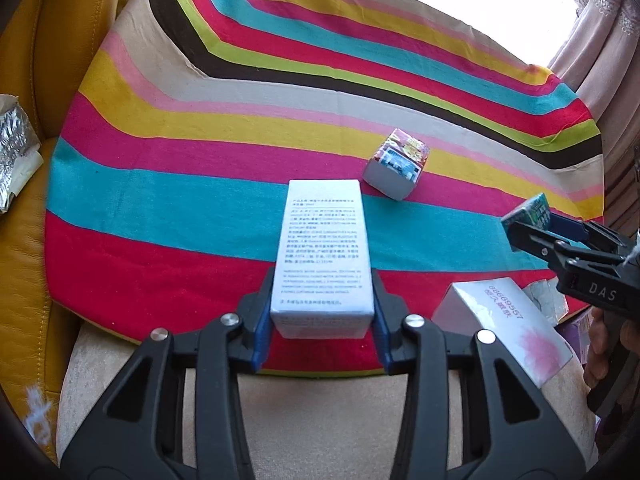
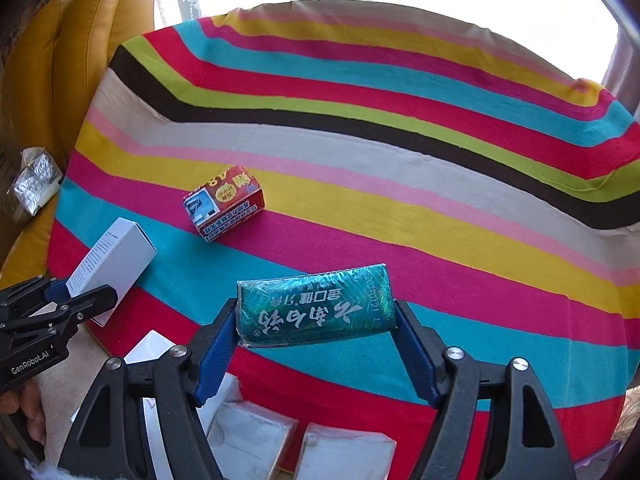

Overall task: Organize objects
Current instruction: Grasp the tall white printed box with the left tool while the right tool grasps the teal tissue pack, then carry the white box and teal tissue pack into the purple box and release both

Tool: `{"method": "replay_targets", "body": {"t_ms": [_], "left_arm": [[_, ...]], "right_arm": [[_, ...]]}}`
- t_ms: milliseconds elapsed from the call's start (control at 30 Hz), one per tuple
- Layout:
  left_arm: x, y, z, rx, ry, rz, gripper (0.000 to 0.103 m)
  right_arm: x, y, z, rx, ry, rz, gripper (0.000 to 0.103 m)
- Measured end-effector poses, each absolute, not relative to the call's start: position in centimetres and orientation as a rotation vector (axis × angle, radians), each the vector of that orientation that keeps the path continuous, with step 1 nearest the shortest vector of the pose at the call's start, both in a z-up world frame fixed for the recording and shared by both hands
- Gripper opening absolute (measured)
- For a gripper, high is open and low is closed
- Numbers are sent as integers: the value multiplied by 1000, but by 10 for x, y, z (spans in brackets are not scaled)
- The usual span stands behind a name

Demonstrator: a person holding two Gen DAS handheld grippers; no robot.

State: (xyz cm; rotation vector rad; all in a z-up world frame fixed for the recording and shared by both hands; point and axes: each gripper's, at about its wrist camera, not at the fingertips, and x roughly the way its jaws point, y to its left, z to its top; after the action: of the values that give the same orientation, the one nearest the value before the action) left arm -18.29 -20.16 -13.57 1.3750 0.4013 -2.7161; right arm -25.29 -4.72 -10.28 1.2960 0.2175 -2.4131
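Observation:
My left gripper [image 1: 322, 312] is shut on a tall white box [image 1: 323, 256] with small printed text, held above the striped cloth [image 1: 200, 128]; it also shows in the right wrist view [image 2: 110, 262]. My right gripper [image 2: 316, 334] is shut on a teal shiny box [image 2: 314, 310], held crosswise above the striped cloth [image 2: 440, 220]; the same box shows at the right in the left wrist view [image 1: 528, 212]. A small red and white box [image 1: 397, 168] lies on the cloth's middle, and shows in the right wrist view too [image 2: 224, 202].
A white box with pink print [image 1: 504, 332] lies at the near right edge. Several white boxes [image 2: 256, 440] lie below my right gripper. A foil packet [image 1: 14, 148] sits on the yellow leather seat [image 1: 36, 60] at the left. Curtains [image 1: 600, 28] hang at the far right.

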Motion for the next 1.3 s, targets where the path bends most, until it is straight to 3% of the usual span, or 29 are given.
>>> {"method": "replay_targets", "body": {"t_ms": [200, 567, 1300], "left_arm": [[-166, -205, -119, 1222, 409, -2766, 45], [-128, -173, -87, 993, 323, -2890, 45], [-110, -70, -74, 1018, 78, -3109, 45]], "right_arm": [[-212, -12, -81, 1182, 94, -2611, 75], [-172, 21, -75, 1120, 38, -2755, 75], [-126, 85, -89, 1223, -179, -2821, 75]]}}
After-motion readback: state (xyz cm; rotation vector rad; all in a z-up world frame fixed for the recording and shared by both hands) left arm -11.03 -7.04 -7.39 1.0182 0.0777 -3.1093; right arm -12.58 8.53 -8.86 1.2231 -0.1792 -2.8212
